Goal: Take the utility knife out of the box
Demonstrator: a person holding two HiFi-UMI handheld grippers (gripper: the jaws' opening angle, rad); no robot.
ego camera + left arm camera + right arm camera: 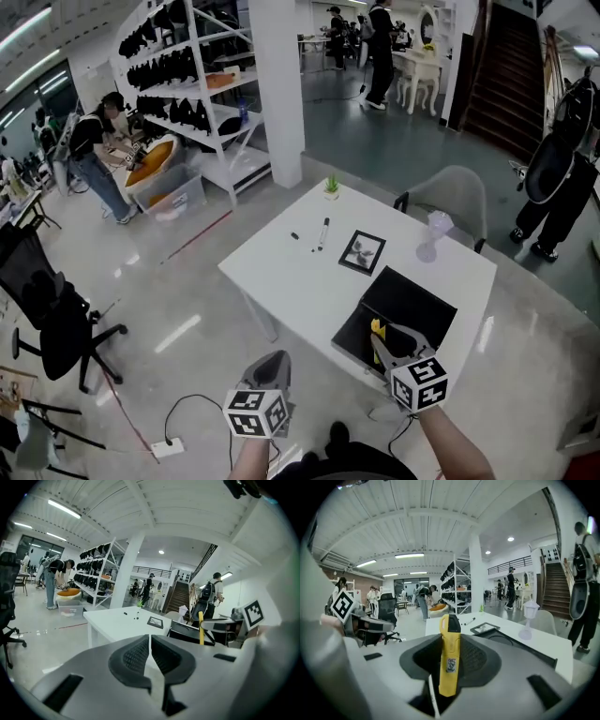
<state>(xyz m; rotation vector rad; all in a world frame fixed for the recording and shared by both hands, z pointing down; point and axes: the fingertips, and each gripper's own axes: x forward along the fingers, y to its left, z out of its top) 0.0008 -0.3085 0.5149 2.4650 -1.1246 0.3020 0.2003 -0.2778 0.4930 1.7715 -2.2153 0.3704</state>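
Over the black box (419,305) at the worktop's (300,272) edge, your right gripper (387,342) pinches the yellow utility knife (449,663) upright, likely to clear its walls, while your left gripper (149,654), pressed together and empty, waits aside.

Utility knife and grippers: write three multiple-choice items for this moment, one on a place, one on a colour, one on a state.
1. The utility knife is: A between the left gripper's jaws; B between the right gripper's jaws; C in neither gripper.
2. Its body is: A yellow; B red; C green.
3. The left gripper's jaws are: A closed together, empty; B wide apart; C clamped on the knife.
Key: B, the right gripper view shows it upright between those jaws; A, yellow with a black tip; A, the left gripper view shows the jaws meeting on nothing.
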